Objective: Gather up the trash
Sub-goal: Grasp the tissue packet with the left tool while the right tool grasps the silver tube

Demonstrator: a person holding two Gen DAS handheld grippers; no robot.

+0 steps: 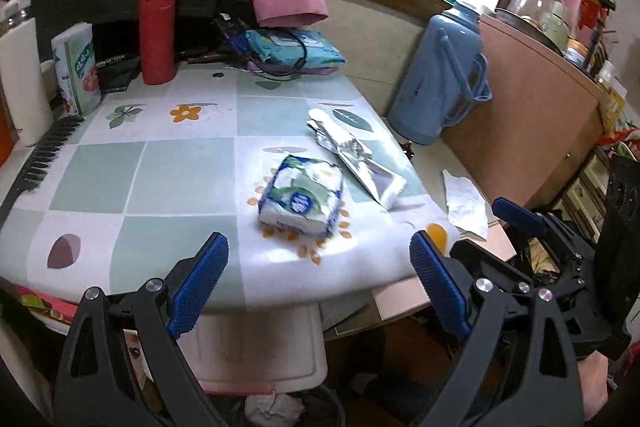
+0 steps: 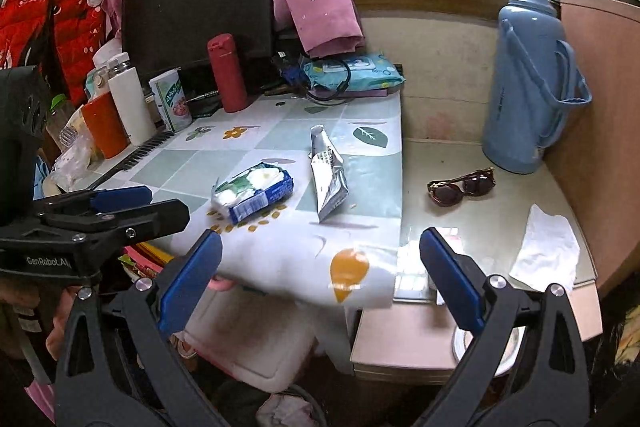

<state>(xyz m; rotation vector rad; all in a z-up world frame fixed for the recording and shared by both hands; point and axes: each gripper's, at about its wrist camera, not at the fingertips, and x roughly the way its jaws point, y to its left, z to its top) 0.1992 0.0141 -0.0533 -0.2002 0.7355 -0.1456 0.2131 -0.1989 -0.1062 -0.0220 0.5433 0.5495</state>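
A crinkled silver wrapper (image 1: 352, 155) (image 2: 330, 175) lies on the flower-print tablecloth (image 1: 180, 179) (image 2: 280, 259). Just beside it is a blue-and-white tissue pack (image 1: 304, 195) (image 2: 252, 193). A flat white used tissue (image 1: 466, 203) (image 2: 546, 247) rests on the lower glass-topped side table (image 2: 440, 163). My left gripper (image 1: 320, 259) is open over the table's near edge, short of the tissue pack. The right gripper (image 2: 322, 247) is also open, over the cloth's front corner, with nothing between its fingers. Each gripper appears at the edge of the other's view.
Sunglasses (image 2: 460, 187) and a blue thermos jug (image 2: 528, 79) stand on the side table. A red bottle (image 1: 158, 31), white flask (image 2: 130, 99), comb (image 1: 44, 155), wipes pack (image 1: 296, 49) and monitor (image 2: 196, 15) line the back. Below the table a bin holds crumpled paper (image 1: 274, 407).
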